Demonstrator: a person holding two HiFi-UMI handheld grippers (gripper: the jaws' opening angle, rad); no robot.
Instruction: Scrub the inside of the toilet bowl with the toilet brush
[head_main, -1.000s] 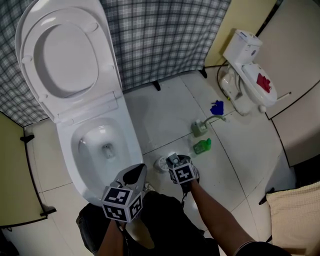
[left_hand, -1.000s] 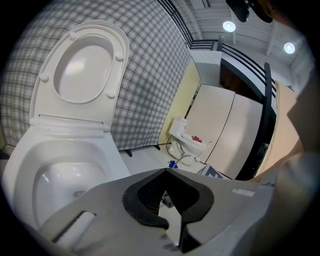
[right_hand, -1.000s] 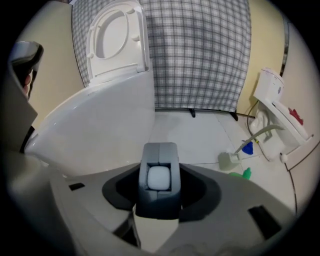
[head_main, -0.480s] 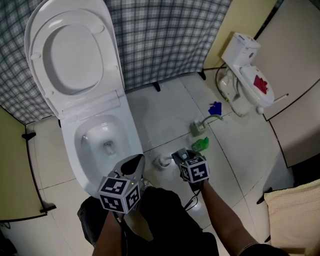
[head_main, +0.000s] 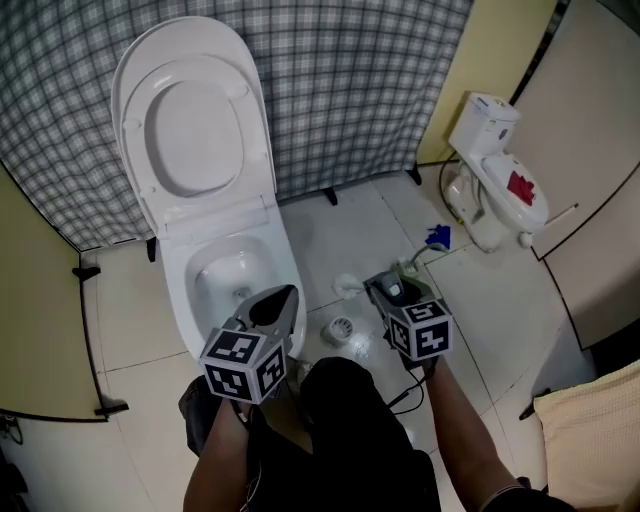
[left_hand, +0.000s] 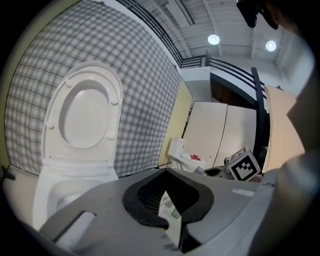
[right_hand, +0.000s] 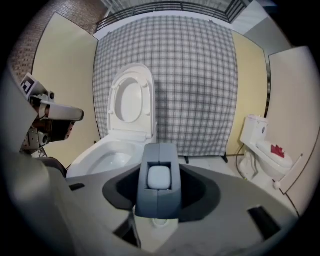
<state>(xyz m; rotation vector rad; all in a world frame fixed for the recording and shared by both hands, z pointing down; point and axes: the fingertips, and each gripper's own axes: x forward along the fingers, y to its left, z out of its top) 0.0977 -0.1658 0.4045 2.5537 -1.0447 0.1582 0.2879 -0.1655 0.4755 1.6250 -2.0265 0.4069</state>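
Checked cloth backs glossy oval bowl; right gripper clasps brush.

On my feed the left tool is a light grey shell with a black, ribbed lining round its opening. The cube behind it carries black-and-white square markers on each face. The right tool is darker grey and has its own marker cube. A thin black cable trails below that cube. From the right tool's camera I see a small rectangular slot cut into the pale grey shell. The person wears black trousers, with bare forearms.
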